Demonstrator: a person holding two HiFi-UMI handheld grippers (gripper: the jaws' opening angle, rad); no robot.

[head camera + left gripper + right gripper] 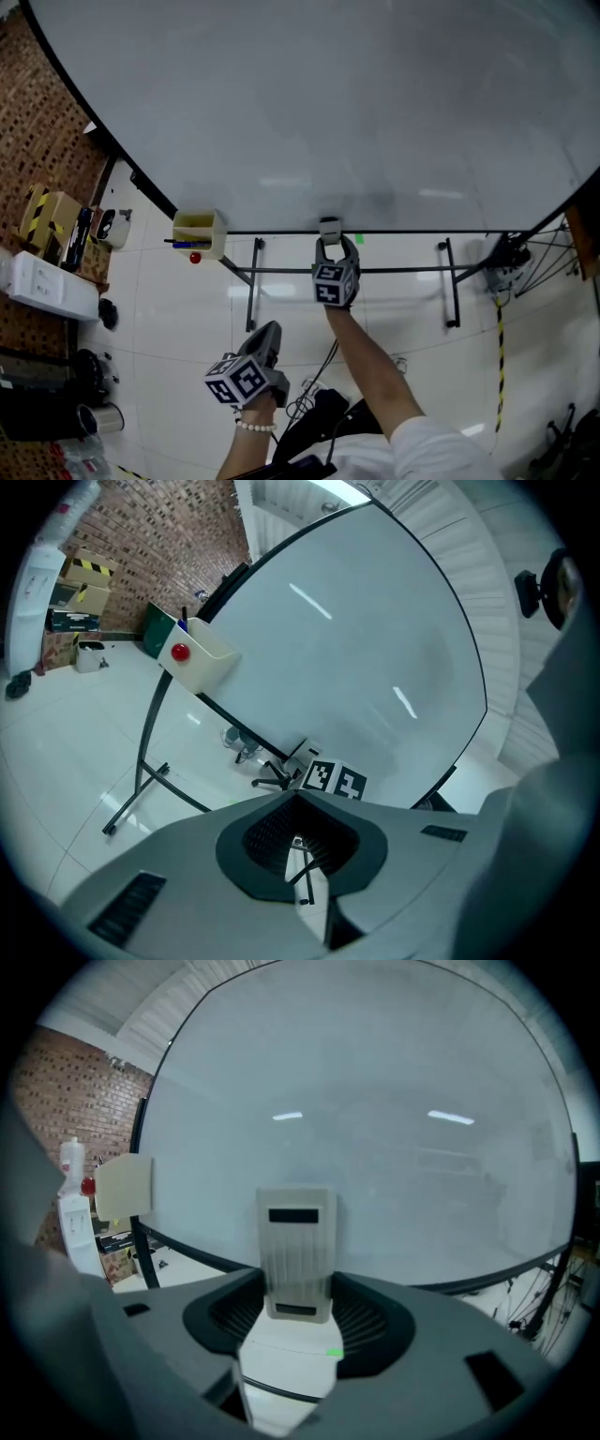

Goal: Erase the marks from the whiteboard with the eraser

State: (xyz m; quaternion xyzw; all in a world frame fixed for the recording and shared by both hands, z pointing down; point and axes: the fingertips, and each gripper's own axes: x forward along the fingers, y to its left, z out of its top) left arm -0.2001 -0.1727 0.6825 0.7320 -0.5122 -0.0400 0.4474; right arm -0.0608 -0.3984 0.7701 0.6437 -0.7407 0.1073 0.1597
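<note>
Gripping the eraser (330,228) between its jaws, the right gripper (330,247) pressed it against the bottom edge of the whiteboard (328,103), near the middle. No distinct marks showed anywhere on the board. Only a faint grey haze lay just above the eraser, so the wiping looked nearly finished, with perhaps one pass left. The left gripper (269,333) hung low, well apart from the board, jaws together and empty.

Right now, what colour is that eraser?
The eraser is pale grey-white with two dark bars; the right gripper view shows it best.
</note>
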